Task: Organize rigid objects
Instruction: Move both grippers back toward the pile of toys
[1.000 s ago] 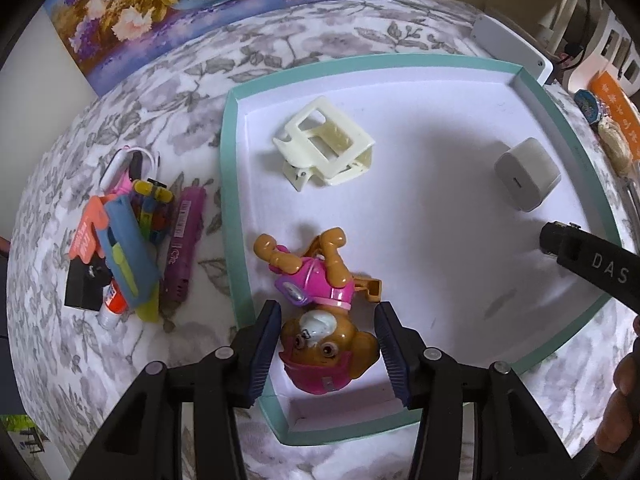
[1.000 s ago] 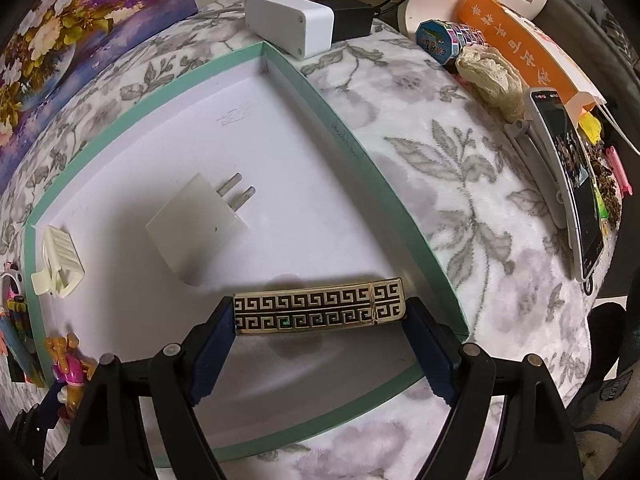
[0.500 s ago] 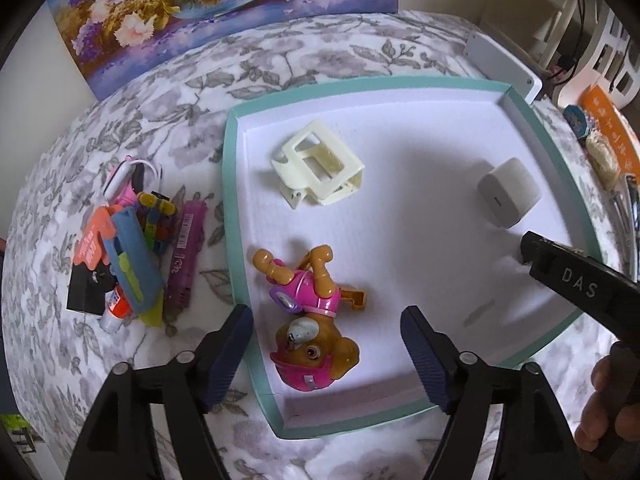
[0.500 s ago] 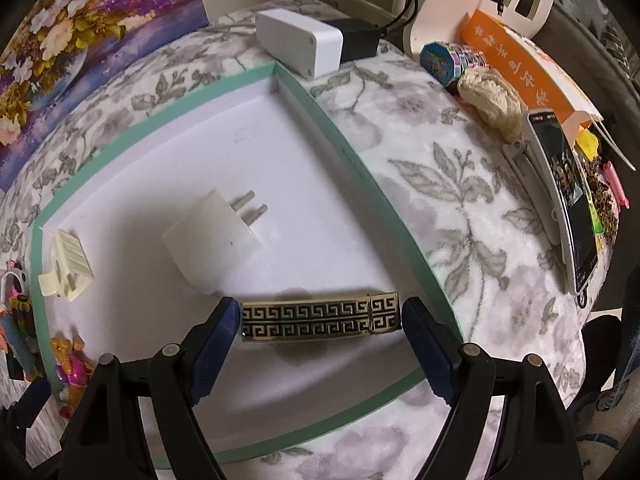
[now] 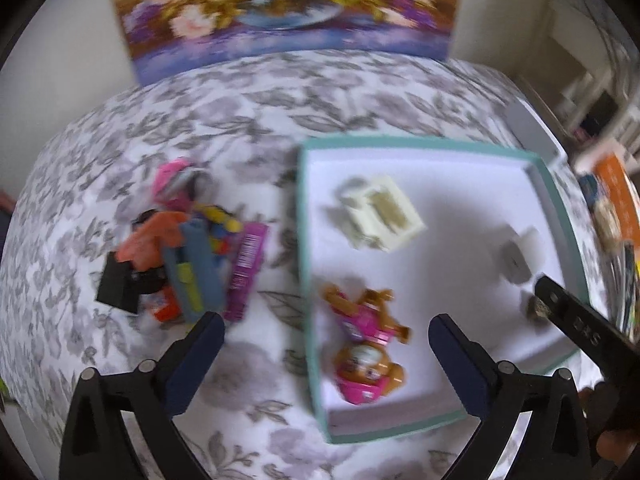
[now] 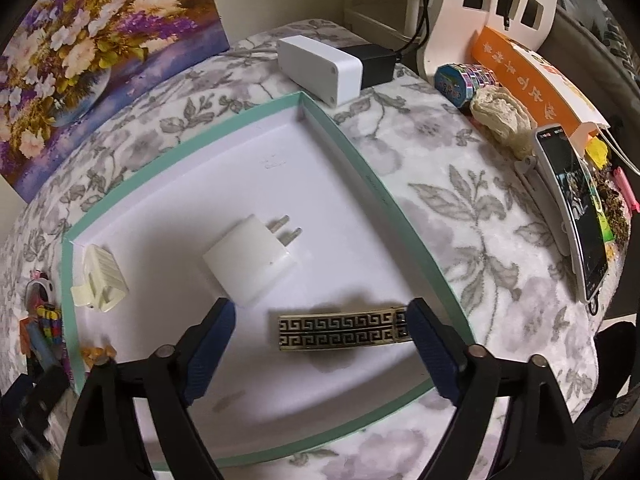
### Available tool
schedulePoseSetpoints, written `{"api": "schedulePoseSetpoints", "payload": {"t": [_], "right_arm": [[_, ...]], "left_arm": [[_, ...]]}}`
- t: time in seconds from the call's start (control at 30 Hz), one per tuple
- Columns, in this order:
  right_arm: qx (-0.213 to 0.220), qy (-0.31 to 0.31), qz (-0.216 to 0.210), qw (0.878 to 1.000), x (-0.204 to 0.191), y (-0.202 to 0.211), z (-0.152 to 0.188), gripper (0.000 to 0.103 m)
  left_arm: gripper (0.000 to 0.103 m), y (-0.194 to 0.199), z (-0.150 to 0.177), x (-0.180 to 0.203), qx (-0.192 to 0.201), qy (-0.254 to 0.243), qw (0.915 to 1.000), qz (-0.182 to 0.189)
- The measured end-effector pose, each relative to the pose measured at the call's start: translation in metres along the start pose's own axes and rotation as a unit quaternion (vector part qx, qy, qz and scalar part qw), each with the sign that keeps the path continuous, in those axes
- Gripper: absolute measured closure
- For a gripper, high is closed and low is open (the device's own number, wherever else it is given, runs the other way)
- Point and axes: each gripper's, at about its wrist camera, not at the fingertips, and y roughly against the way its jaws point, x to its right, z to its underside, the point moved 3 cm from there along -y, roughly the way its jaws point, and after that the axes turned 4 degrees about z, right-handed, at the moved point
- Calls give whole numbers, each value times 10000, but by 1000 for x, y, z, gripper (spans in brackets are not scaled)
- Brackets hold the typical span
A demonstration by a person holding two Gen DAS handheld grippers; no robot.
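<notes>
The patterned clip lies flat inside the teal-rimmed box, near its right wall, beside the white charger. The right tool stands released, jaws spread; its right pad is at or just beside the clip's end, the left pad well apart. To finish the release well, lift the right tool straight up so neither pad drags the clip.

The dog figure lies in the same box, near the cream plastic part. The left tool is likewise released and empty. The remaining items form a pile on the floral cover, outside the box; direct the left tool there next, and pick one piece at a time.
</notes>
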Motion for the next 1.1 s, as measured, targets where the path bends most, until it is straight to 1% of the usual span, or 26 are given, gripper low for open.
{"api": "schedulePoseSetpoints", "payload": {"t": [0.03, 0.1, 0.33, 0.63, 0.73, 0.93, 1.1], "right_arm": [[21, 9, -34, 10000, -2, 1, 0, 9], [53, 54, -76, 9999, -6, 3, 0, 9], [159, 279, -213, 9993, -24, 11, 3, 8], [264, 422, -345, 9982, -49, 28, 7, 8], [321, 600, -477, 9965, -70, 38, 12, 8], [320, 926, -946, 9907, -126, 55, 25, 8], [268, 1314, -1064, 9852, -175, 59, 42, 8]], "left_arm": [[0, 1, -1, -6, 38, 94, 9999, -49], [0, 4, -4, -21, 94, 292, 9995, -123], [0, 15, -10, -67, 195, 957, 9951, -153], [0, 37, -12, -140, 346, 1774, 9829, -342], [0, 42, -11, -163, 398, 1962, 9789, -414], [0, 48, -5, -207, 421, 2408, 9686, -444], [0, 48, 1, -234, 394, 2583, 9639, -511]]}}
